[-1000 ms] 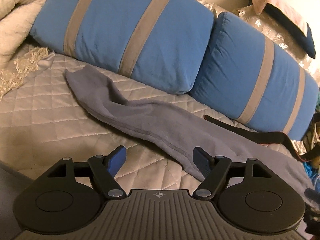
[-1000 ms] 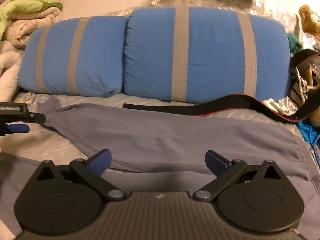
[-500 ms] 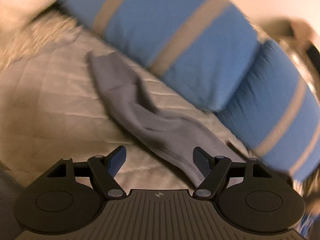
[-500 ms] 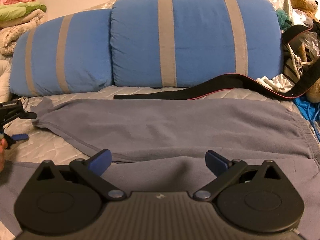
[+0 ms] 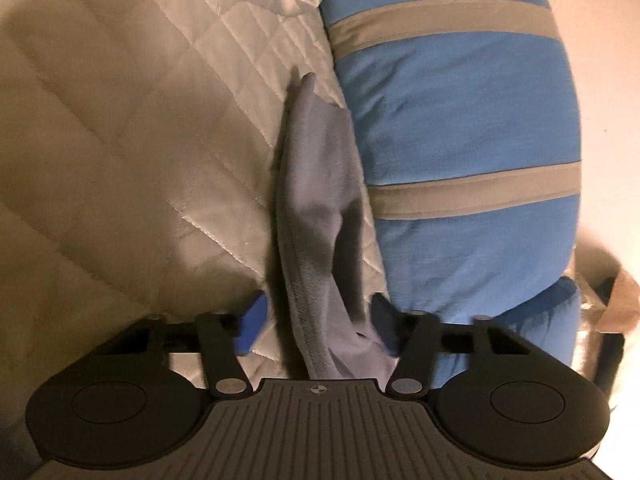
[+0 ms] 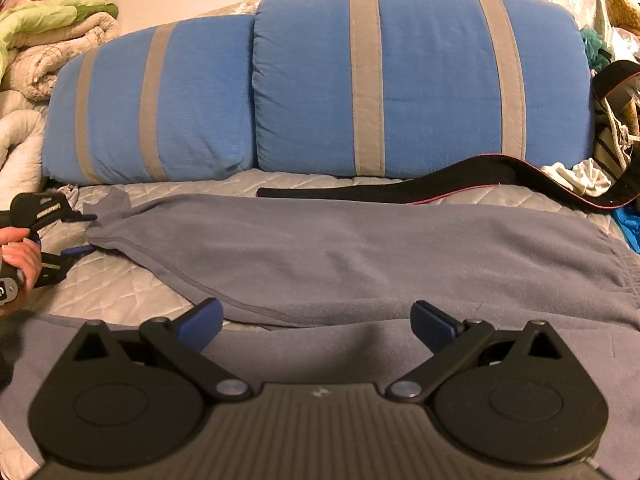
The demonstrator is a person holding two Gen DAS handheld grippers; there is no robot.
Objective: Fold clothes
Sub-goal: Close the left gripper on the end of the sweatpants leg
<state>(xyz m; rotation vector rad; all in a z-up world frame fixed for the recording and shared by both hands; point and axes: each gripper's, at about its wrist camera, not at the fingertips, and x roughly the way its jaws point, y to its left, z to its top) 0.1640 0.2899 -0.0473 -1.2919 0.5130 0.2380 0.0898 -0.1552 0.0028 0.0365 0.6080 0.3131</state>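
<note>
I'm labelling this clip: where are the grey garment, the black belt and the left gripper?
grey garment [image 6: 360, 256]: right wrist view, its flat middle.
black belt [image 6: 400, 191]: right wrist view, mid-strap.
left gripper [image 5: 316, 322]: left wrist view, between fingertips.

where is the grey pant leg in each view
Left wrist: the grey pant leg runs up the middle of the picture from between the closing fingers of the left gripper, along the edge of the blue striped cushion.
Right wrist: it lies across the middle of the picture, its end at the far left.
Shared landmark: the blue striped cushion, right of the leg in the left view, behind it here.
</note>
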